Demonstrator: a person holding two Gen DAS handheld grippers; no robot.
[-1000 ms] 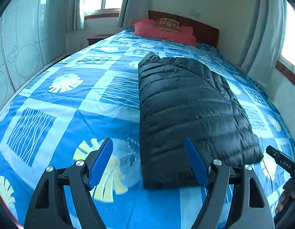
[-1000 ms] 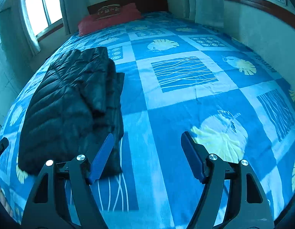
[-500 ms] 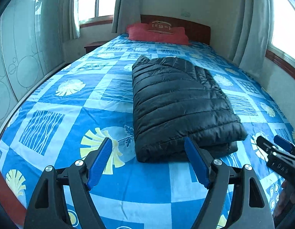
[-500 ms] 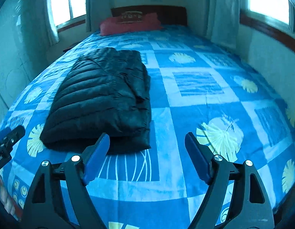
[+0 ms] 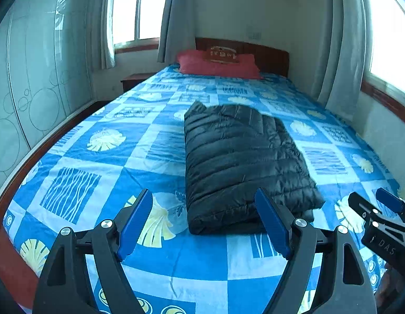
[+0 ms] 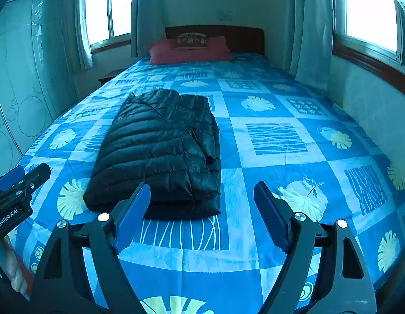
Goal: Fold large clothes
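Note:
A black puffer jacket point(image 5: 241, 162) point(image 6: 160, 146) lies folded into a long rectangle on the blue patterned bed point(image 5: 97, 157) point(image 6: 275, 172). My left gripper point(image 5: 202, 196) hovers open above the bed's foot, short of the jacket's near end, with nothing between its blue pads. My right gripper point(image 6: 201, 187) is also open and holds nothing, just off the jacket's near right corner. Each gripper shows at the edge of the other's view: the right gripper point(image 5: 380, 209) and the left gripper point(image 6: 19, 180).
A red pillow point(image 5: 218, 65) point(image 6: 189, 48) lies against the dark wooden headboard point(image 5: 267, 55). A glass-fronted wardrobe point(image 5: 32, 78) stands along the left, with a small nightstand point(image 5: 134, 79) beyond it. A wall with windows and curtains point(image 6: 309, 26) runs along the right side.
Both grippers have drawn back and risen away from the jacket, so more of the bed and room shows. The right jaws spread a little wider. The jacket lies still.

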